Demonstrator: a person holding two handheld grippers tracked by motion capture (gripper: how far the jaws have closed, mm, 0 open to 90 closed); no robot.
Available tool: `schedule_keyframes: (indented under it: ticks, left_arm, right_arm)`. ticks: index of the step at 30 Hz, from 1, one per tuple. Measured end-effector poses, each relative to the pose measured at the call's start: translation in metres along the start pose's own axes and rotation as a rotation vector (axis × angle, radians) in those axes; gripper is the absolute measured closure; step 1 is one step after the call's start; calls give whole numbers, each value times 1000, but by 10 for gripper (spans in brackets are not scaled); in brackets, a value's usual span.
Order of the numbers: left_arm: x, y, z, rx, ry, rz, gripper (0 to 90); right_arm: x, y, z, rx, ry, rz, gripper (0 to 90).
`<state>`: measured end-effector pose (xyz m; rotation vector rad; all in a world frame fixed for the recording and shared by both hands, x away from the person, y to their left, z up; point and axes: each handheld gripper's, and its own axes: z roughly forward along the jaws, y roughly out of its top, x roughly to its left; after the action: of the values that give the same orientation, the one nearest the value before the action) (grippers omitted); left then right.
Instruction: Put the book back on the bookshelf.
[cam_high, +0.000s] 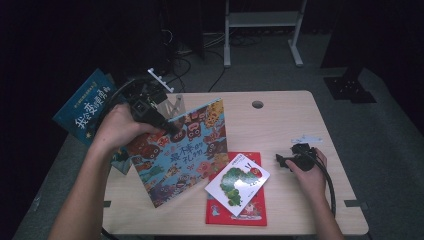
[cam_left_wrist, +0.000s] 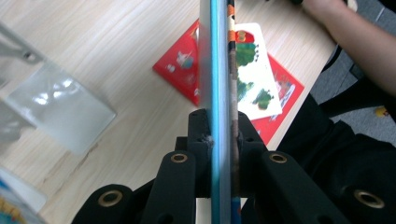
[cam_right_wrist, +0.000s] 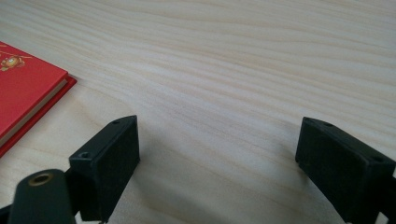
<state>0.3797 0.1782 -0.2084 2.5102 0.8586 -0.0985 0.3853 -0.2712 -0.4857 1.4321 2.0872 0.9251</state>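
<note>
High view: my left gripper (cam_high: 167, 126) has its jaws clamped on the top edge of the big picture book (cam_high: 182, 152), the one with the crowd of cartoon animals on its cover. The book stands tilted, bottom edge on the table (cam_high: 280, 115), top leaning toward the clear bookend stand (cam_high: 172, 102) at the table's back left. I judge the edge grip is what lets me swing it upright for shelving; a flat grip would not. A blue book (cam_high: 86, 107) already leans at the far left, beyond the stand. Two more lie flat in the middle: the white caterpillar book (cam_high: 239, 182) rests on top of the red book (cam_high: 250, 212), waiting their turn. My right gripper (cam_high: 281, 160) rests on the table just right of that stack, parked clear of the left's swing.

Left gripper view: the picture book (cam_left_wrist: 219, 93) runs edge-on straight up between my jaws, both pads pressed against its covers. Grip is narrow, firm, on the book. Below lie the red book (cam_left_wrist: 180, 65) with the caterpillar book (cam_left_wrist: 254, 79) on it, and the clear stand (cam_left_wrist: 56, 105) at left.

Right gripper view: jaws stand wide, nothing between them but bare table (cam_right_wrist: 219, 60). The red book (cam_right_wrist: 23, 91) corner sits off to the left, untouched.
</note>
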Motion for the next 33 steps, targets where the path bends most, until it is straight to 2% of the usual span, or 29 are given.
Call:
schedule_keyframes:
  ticks: [10, 17, 33]
  left_arm:
    - [12, -28, -22, -32, 7, -46, 808]
    - [18, -47, -36, -37, 21, -73, 808]
    - [34, -109, -71, -87, 60, -172, 808]
  right_arm:
    - [0, 0, 0, 3, 1, 0, 126]
    - [0, 0, 0, 2, 1, 1, 127]
    - [-1, 0, 0, 0, -7, 5, 127]
